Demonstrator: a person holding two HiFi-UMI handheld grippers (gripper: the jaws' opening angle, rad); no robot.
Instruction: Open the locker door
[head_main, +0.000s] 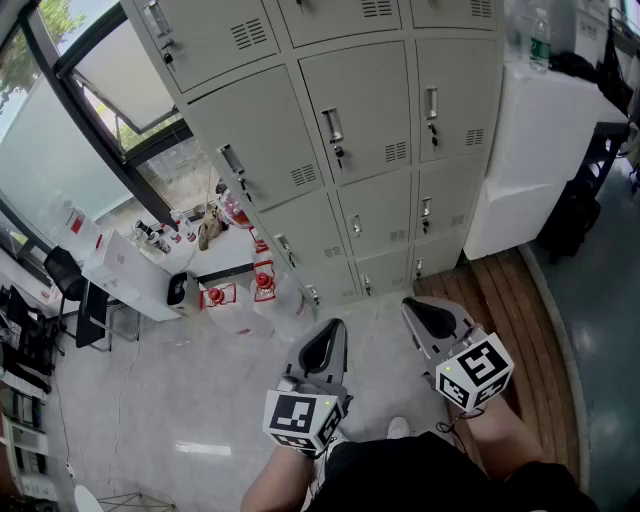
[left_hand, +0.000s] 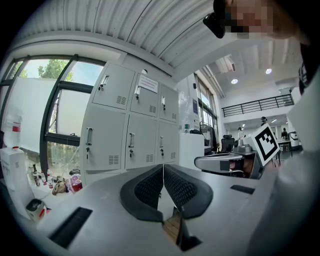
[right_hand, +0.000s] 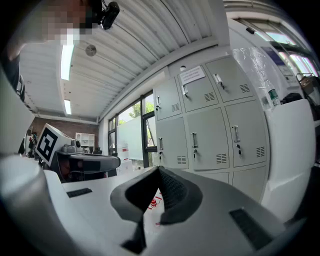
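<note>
A: Gripper status?

B: Left gripper (head_main: 332, 335): clenched, pads pressed together, nothing between. Right gripper (head_main: 425, 315): same, clamped on air. Both level, side by side, low in the head view, marker cubes (head_main: 300, 418) toward the body, tips toward the lockers.

A: Lockers?

B: Grey bank of lockers (head_main: 360, 110) dead ahead, well apart from both grippers. Every door in view closed and flush. Upright handle (head_main: 332, 125) on each door, key lock just under it, vent slots low on the panel. Paper notice (left_hand: 148, 83) on one top-row door.

A: Contact with anything?

B: None. Bare grey floor (head_main: 200, 380) between the tips and the bottom row.

A: Which door is the target?

B: Cannot tell.

A: Surroundings?

B: Window (head_main: 110, 80) left of the bank. White cabinet (head_main: 540, 150) just beside the bank's right end, bottle (head_main: 538, 40) on top. Clutter on the floor at the bank's left foot: red-labelled jugs (head_main: 262, 283), white boxes (head_main: 130, 270). Strip of wood flooring (head_main: 500, 290) at the cabinet's foot.
</note>
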